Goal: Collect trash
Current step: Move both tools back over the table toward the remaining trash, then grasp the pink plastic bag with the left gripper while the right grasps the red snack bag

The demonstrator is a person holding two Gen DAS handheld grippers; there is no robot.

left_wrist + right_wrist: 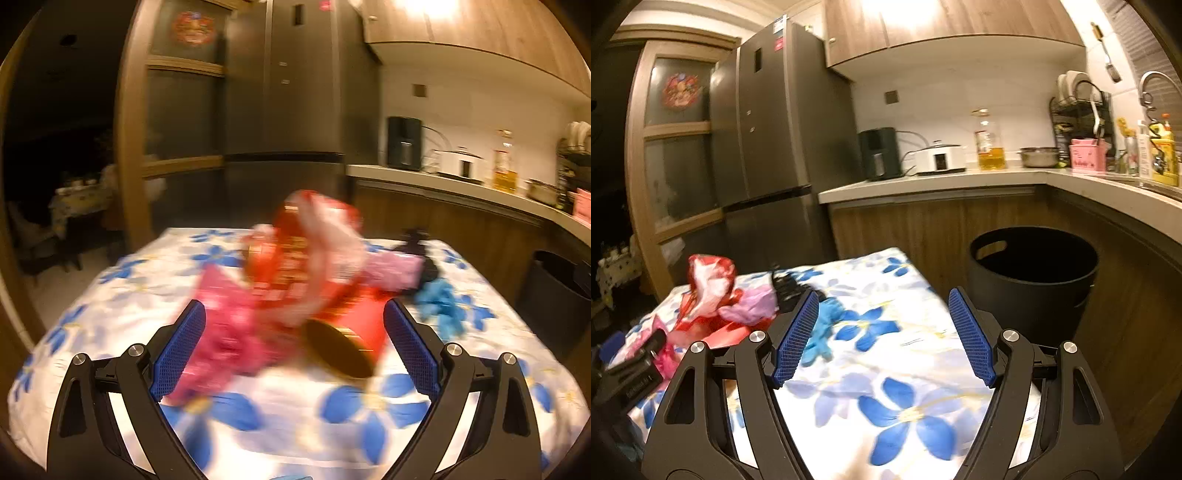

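Presently, both claws spread and empty. Left claw (293,339) faces the trash pile (306,273) mid-bench (369,424); right claw (882,332) near blue glove (822,332). Advise closing squarely on one wrapper, then carrying to the black bin (1032,280).

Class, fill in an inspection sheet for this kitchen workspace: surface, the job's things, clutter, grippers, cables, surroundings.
Surface: table under a blue-flowered cloth.
Job's things: red wrapper, pink bag, purple packet, blue glove, black scrap; black bin beside the table.
Clutter: nothing seen beyond the trash.
Grippers: left gripper open, trash ahead of it; right gripper open, empty.
Cables: cord behind the white cooker.
Surroundings: fridge, counter, dish rack.
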